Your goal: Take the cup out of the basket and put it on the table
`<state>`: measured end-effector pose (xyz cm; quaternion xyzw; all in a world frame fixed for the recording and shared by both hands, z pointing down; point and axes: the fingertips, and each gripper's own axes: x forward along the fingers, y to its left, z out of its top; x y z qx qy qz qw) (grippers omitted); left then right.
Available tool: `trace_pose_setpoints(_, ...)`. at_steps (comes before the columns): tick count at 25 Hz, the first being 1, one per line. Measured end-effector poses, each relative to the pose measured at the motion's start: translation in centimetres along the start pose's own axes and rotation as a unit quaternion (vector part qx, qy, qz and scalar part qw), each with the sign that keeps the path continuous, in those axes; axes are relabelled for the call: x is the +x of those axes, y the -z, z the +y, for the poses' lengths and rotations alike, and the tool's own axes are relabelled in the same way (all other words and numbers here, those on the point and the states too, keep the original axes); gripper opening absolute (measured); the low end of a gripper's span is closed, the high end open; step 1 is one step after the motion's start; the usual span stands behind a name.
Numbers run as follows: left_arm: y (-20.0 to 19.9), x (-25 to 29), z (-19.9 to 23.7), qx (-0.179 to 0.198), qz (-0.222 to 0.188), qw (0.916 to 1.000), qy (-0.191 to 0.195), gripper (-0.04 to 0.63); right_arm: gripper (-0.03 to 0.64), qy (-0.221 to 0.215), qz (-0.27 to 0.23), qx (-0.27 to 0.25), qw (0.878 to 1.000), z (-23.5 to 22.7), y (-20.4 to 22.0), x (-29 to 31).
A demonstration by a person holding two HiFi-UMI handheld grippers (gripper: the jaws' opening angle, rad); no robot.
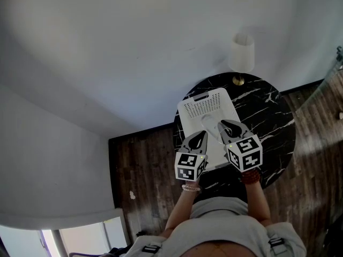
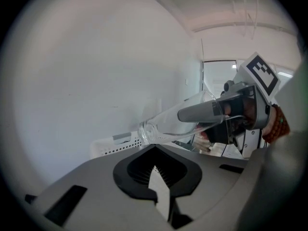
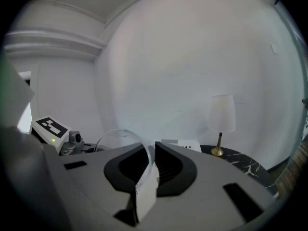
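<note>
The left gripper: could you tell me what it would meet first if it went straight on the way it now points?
Most likely the base of the clear cup, held tilted by the right gripper just ahead; depth is unclear, so it might pass beneath and reach the white basket instead.

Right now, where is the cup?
The clear cup is clamped by its rim in the right claw, tilted over the white basket on the black marble table, mid head view, just right of the left claw.
</note>
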<state>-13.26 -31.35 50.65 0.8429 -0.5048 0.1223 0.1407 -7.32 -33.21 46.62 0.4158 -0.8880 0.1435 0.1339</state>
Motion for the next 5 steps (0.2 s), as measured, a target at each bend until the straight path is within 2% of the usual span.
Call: trace_pose_setpoints(5,0.08,-0.08,-0.05,0.000,0.001,1.0000,0.002,0.006,0.038,0.000,0.005,0.000,1.000,0.15,0.26,0.05)
